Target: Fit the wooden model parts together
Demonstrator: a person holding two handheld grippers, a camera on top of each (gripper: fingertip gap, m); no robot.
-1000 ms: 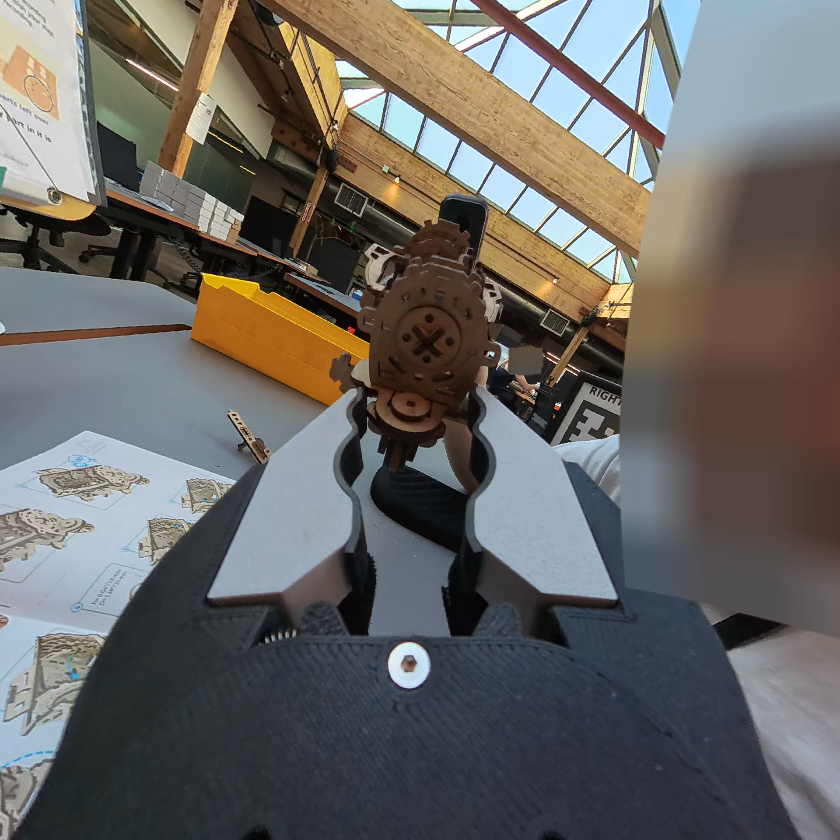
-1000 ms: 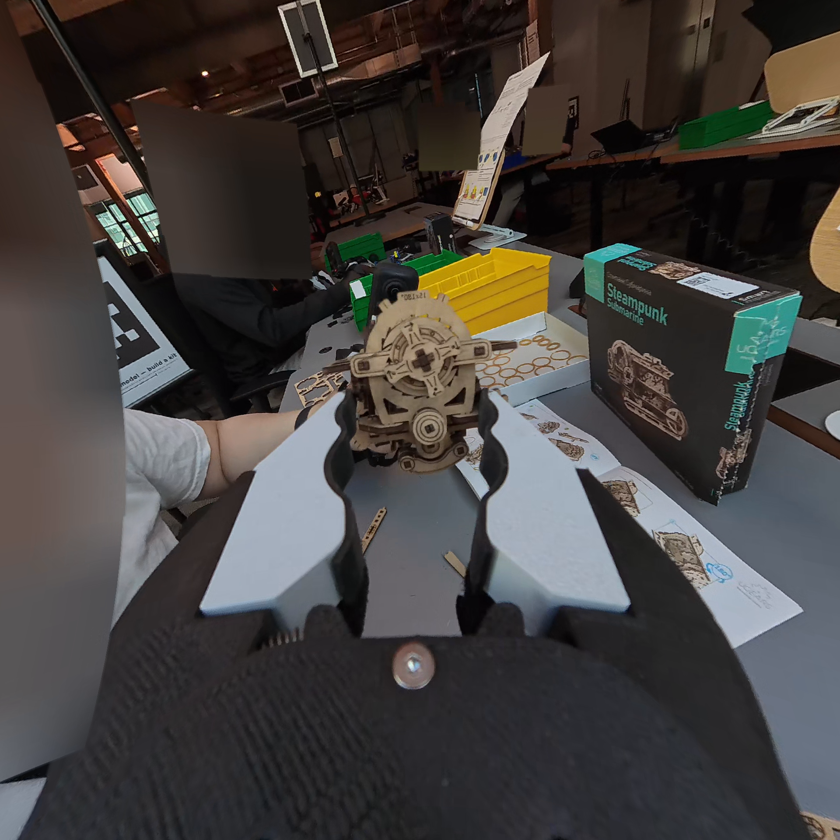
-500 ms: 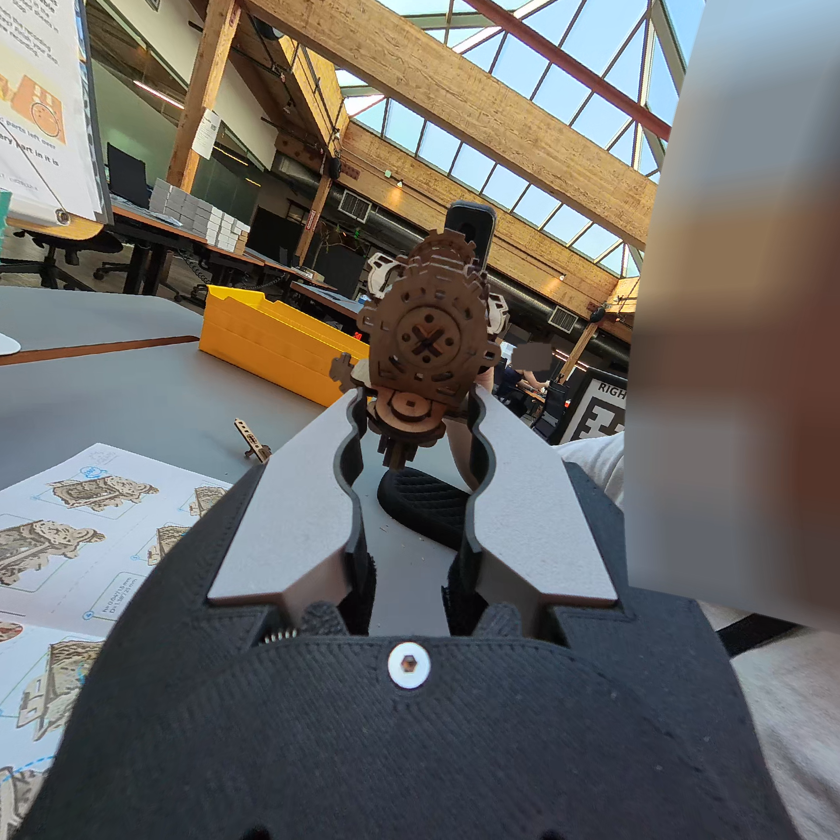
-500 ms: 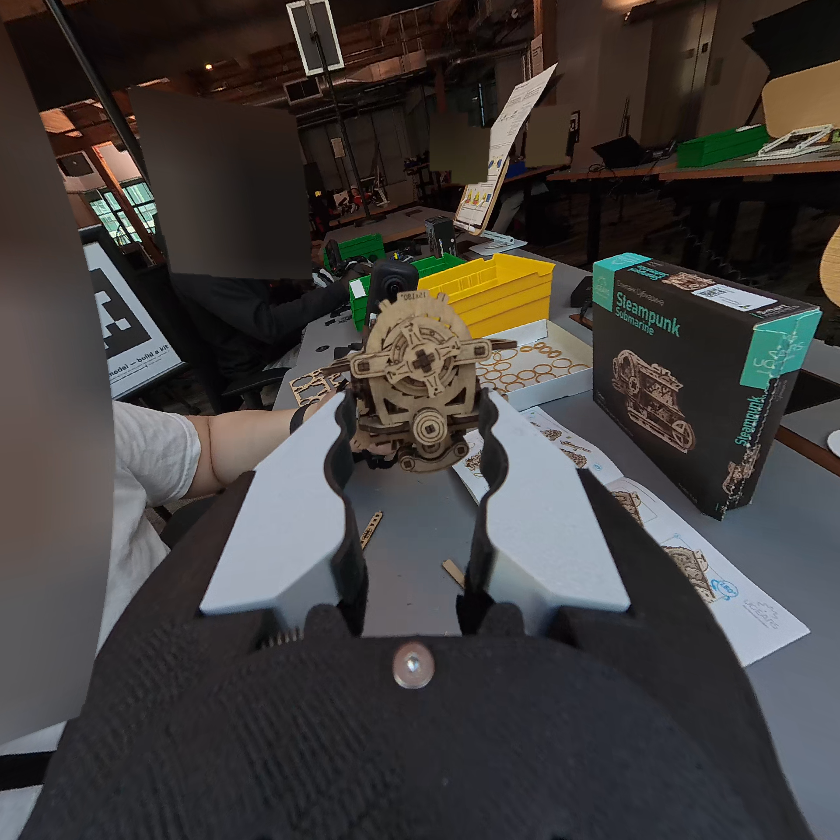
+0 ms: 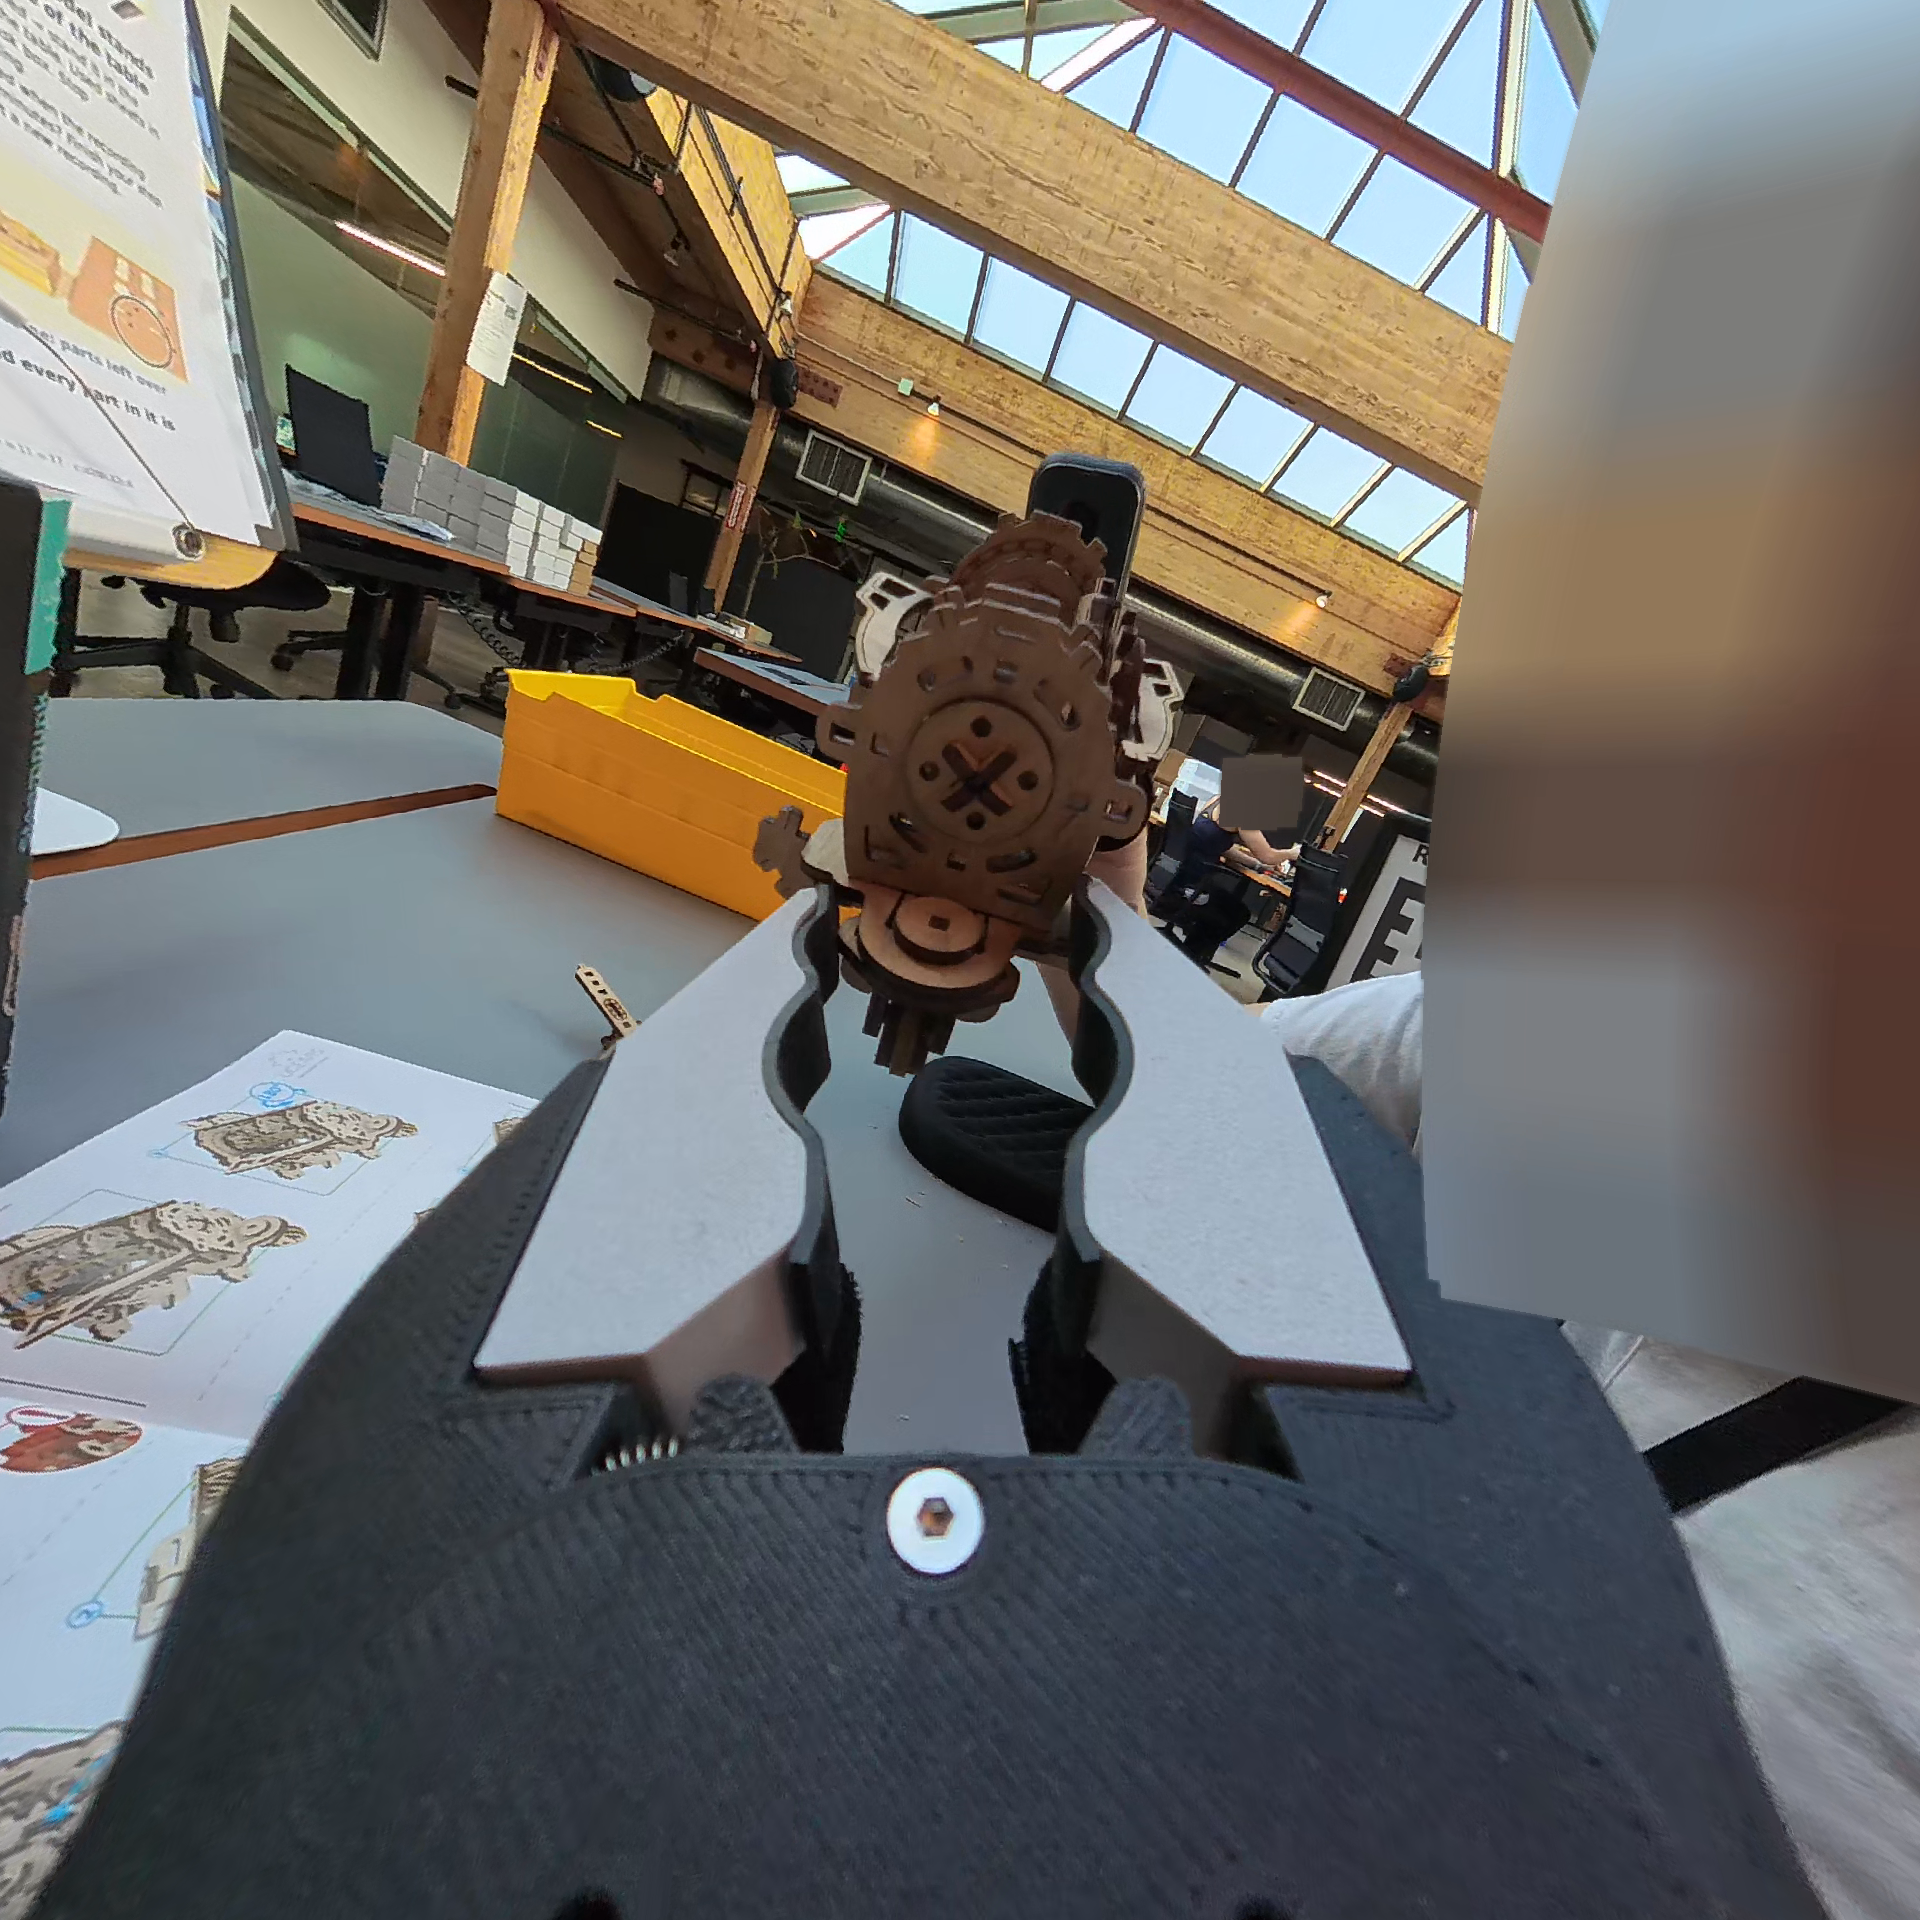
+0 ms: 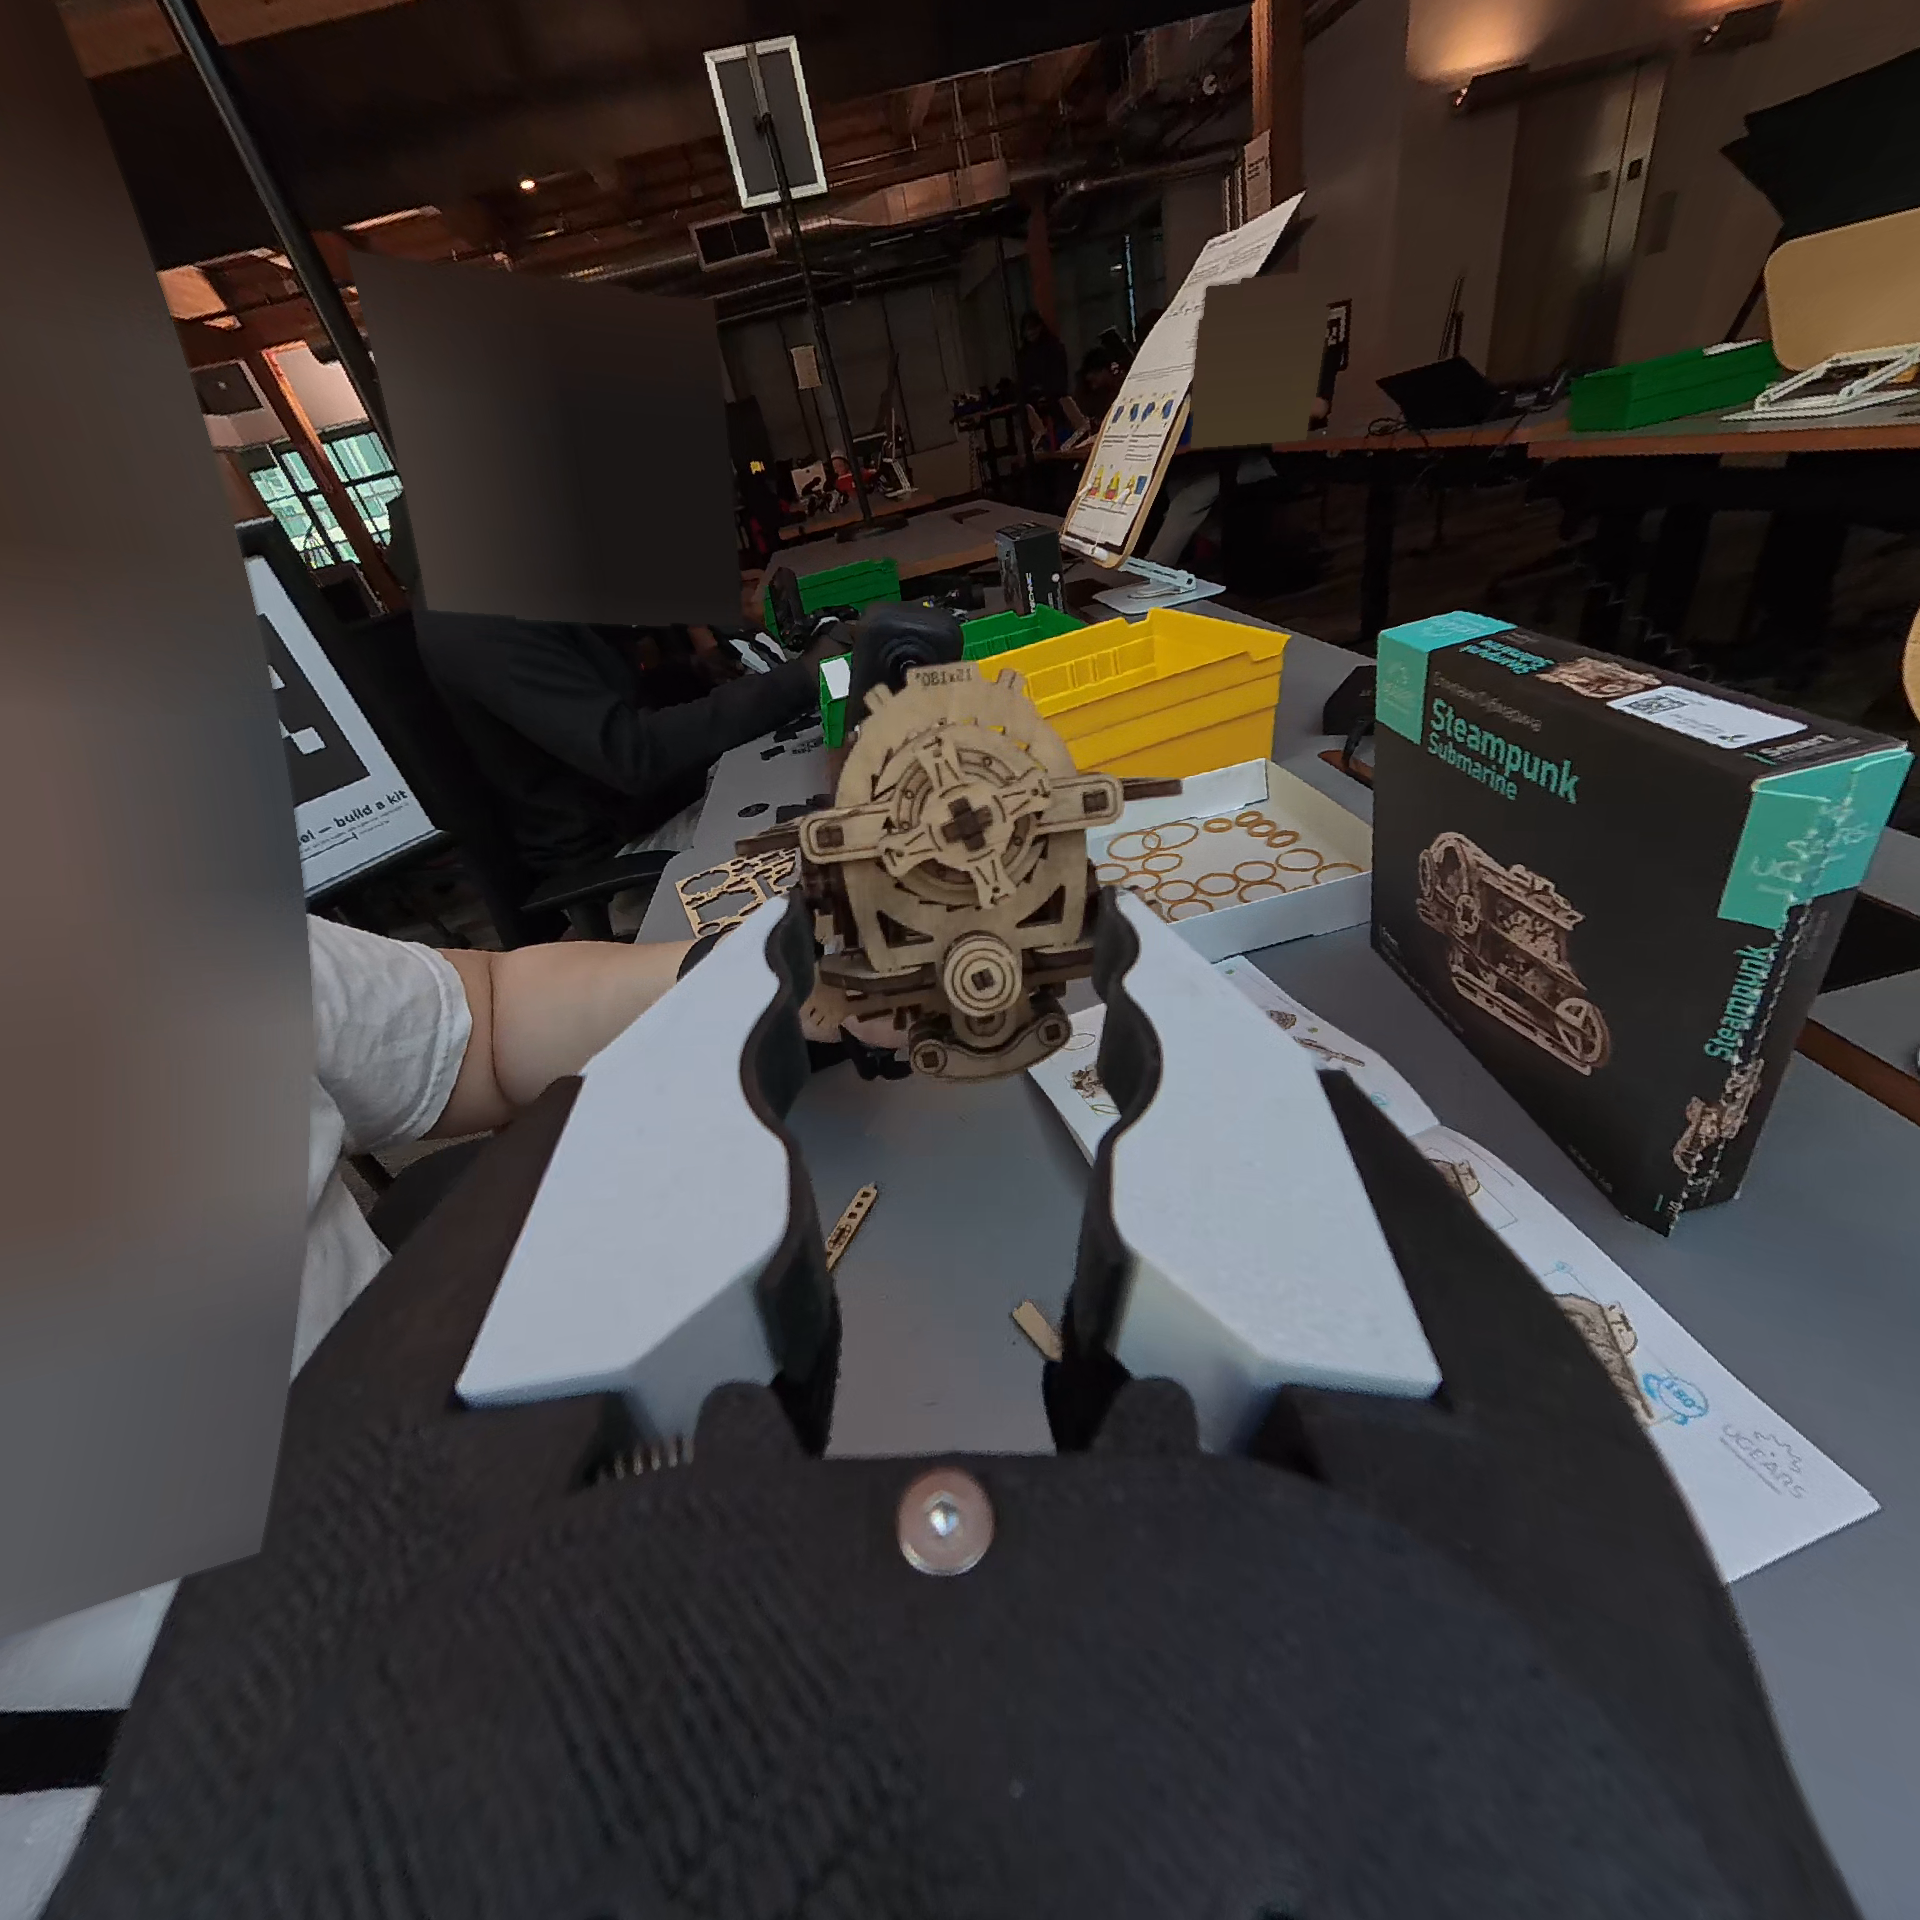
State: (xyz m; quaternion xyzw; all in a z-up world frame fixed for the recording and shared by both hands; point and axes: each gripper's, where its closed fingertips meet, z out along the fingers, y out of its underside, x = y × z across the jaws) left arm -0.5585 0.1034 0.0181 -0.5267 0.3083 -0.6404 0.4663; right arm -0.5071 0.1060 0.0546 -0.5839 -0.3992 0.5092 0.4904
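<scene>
Grey counter (image 6: pixel 935 1195) lies below. Your left hand-held gripper (image 5: pixel 951 914) and right hand-held gripper (image 6: pixel 951 935) each clamp opposite ends of the wooden model (image 6: pixel 956 862), steadying it clear for fitting.

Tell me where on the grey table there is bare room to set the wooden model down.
Bare table lies under the wooden model, between the instruction sheet and the near edge, with only two small wooden strips there. More shows between the sheet and the yellow bin. It is crowded around the kit box and the tray of rings.
</scene>
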